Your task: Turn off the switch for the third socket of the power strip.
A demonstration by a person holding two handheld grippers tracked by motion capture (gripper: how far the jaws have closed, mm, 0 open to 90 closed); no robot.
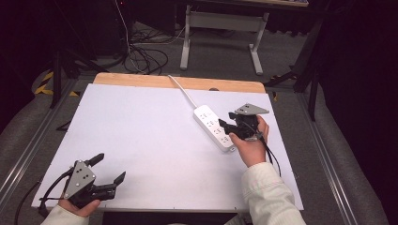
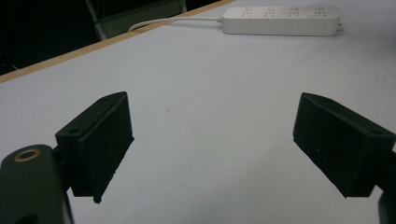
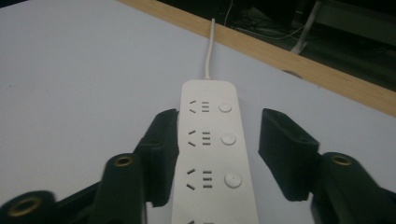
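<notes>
High view: white power strip point(image 1: 215, 127) right of centre on the white tabletop point(image 1: 141, 140), lying diagonally, cord point(image 1: 183, 91) running off toward the wooden back edge at upper middle. Right tool point(image 1: 224, 129) at the strip's near end, held in a hand point(image 1: 251, 145) entering from lower right. Left tool point(image 1: 110, 169) low at lower left, well apart from the strip, jaws spread wide over bare surface.

Right gripper view: strip point(image 3: 212, 158) running up the middle of the frame, jaws standing either side of its body, moderately open. Left jaw just beside or touching the strip's edge; right jaw with a visible gap. Nothing gripped yet. Three round buttons and socket rows visible between the jaws.

Left gripper view: strip point(image 2: 280, 21) far off at upper right, jaws wide, nothing between them.

Step in hand, by judgement: straddling the strip ahead of a grasp. Next move likely calls for closing squarely on the long sides, keeping clear of the buttons; cord may drag if lifted.
</notes>
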